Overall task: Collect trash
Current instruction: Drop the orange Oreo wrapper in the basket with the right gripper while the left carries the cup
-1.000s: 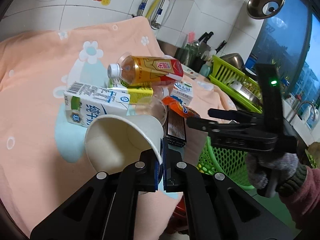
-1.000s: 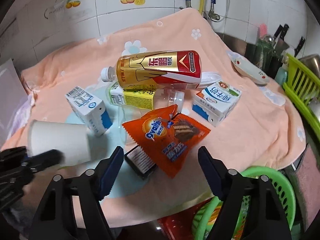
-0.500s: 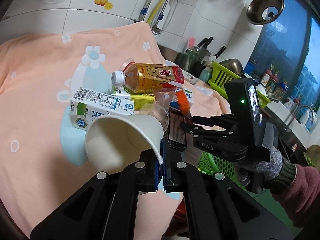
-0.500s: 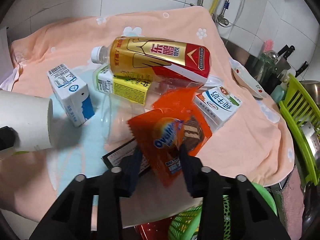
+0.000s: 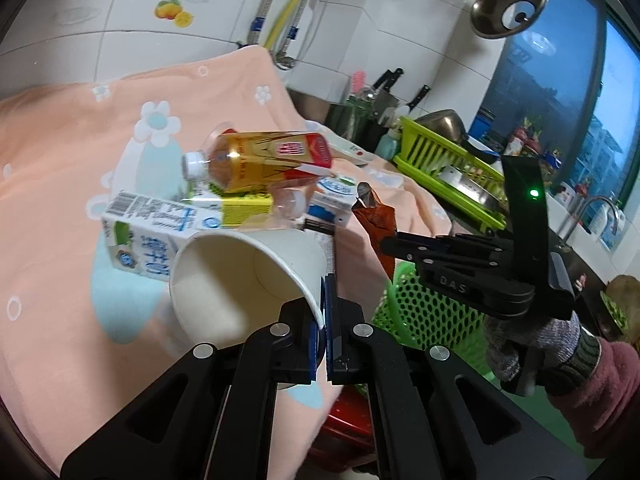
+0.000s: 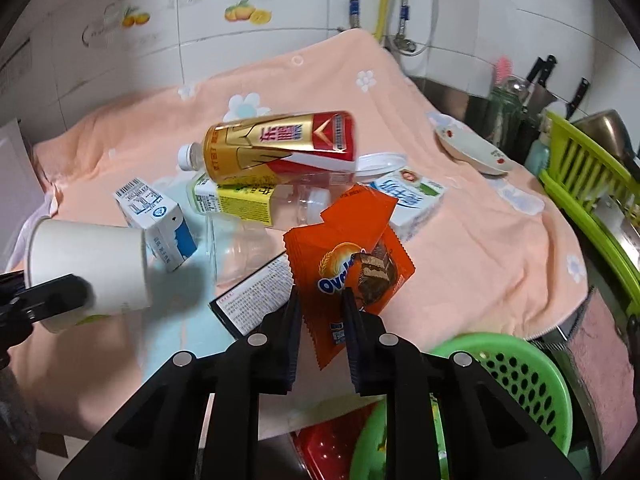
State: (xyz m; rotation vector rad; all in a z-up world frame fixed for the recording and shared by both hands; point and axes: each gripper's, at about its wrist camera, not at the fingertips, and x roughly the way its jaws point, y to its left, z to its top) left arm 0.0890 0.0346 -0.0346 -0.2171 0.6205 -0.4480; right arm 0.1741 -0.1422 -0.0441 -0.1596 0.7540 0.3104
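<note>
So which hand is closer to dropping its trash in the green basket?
Right. The right gripper holds the orange wrapper just beside the green basket; the left gripper with the paper cup is farther.

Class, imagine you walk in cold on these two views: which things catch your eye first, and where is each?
The orange snack wrapper is pinched in the right gripper, lifted above the peach towel. The white paper cup is clamped by its rim in the left gripper, mouth toward the camera. Behind them a gold and red bottle lies on its side atop the cartons.
</note>
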